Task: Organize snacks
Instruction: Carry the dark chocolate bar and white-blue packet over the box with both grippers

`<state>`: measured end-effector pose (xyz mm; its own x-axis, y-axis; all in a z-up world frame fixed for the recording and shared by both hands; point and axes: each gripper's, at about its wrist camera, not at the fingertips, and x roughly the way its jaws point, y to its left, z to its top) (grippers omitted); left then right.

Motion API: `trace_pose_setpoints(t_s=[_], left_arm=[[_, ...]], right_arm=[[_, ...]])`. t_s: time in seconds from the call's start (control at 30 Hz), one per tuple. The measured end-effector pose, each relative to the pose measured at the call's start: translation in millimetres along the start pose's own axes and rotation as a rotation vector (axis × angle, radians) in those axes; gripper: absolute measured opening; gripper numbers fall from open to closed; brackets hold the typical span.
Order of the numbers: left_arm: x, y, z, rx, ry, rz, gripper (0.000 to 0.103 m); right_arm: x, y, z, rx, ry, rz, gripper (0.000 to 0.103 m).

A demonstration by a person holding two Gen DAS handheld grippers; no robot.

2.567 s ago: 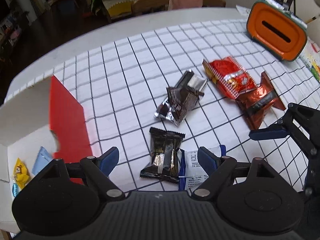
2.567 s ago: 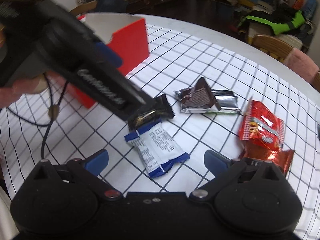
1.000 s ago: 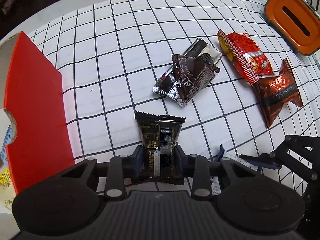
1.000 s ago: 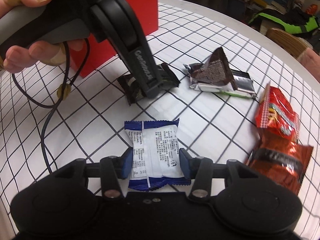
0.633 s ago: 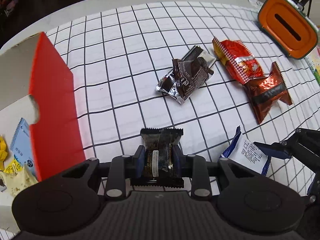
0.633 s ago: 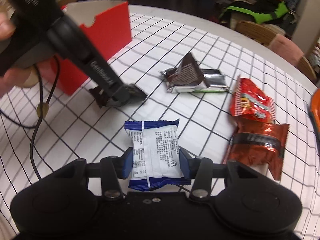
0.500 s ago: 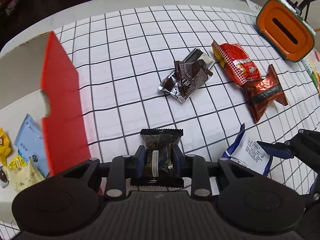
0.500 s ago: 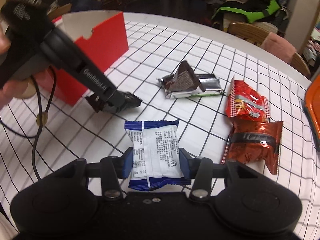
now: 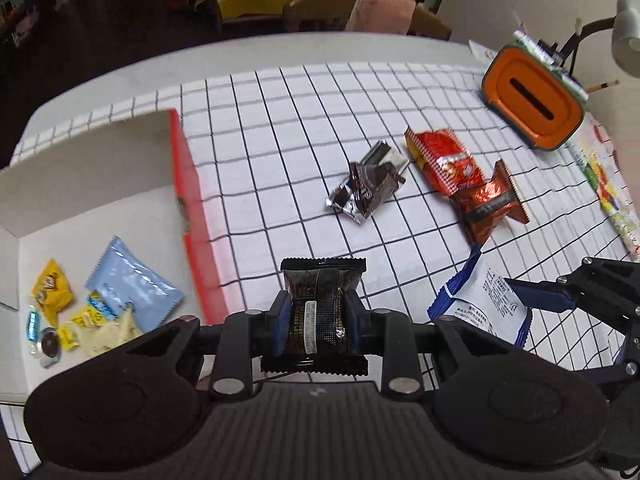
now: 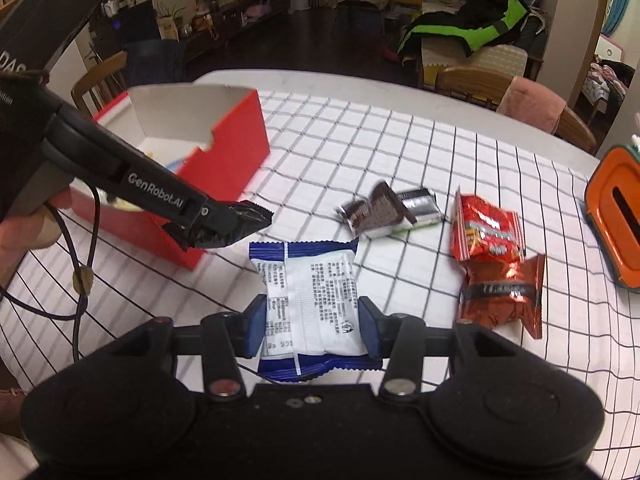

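Note:
My left gripper [image 9: 316, 322] is shut on a black snack packet [image 9: 318, 312] and holds it above the checked tablecloth, just right of the red box [image 9: 192, 208]. The packet also shows in the right wrist view [image 10: 236, 228]. My right gripper [image 10: 312, 330] is shut on a white and blue snack packet [image 10: 310, 300], lifted off the table; it also shows in the left wrist view [image 9: 486, 300]. The red box [image 10: 224, 152] is open on top and holds several small snacks [image 9: 120, 292].
On the cloth lie a dark brown and silver packet [image 9: 366, 188], a red packet [image 9: 440, 160] and a copper-red packet [image 9: 488, 204]. An orange tissue holder [image 9: 532, 96] stands at the far right. Chairs stand beyond the table's far edge.
Both grippers have risen with their packets. The left one has moved toward the red box, so more of the box's inside shows.

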<state>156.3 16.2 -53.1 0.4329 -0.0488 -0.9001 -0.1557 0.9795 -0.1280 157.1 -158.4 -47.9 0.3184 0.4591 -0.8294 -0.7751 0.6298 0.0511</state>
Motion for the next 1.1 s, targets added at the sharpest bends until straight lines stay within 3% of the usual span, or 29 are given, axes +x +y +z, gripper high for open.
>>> trace_pose_setpoints(t_s=[0.57,1.1], left_arm=[[-69,67,-1,-0.004,-0.115,0.030,0.028],[-80,164,-2,-0.074,-0.128,0.117,0.028]], right_arm=[[-4,68,64,-0.065,-0.069,-0.007,0.046],[57,132,122,-0.120,-0.033,0.016,0.046]])
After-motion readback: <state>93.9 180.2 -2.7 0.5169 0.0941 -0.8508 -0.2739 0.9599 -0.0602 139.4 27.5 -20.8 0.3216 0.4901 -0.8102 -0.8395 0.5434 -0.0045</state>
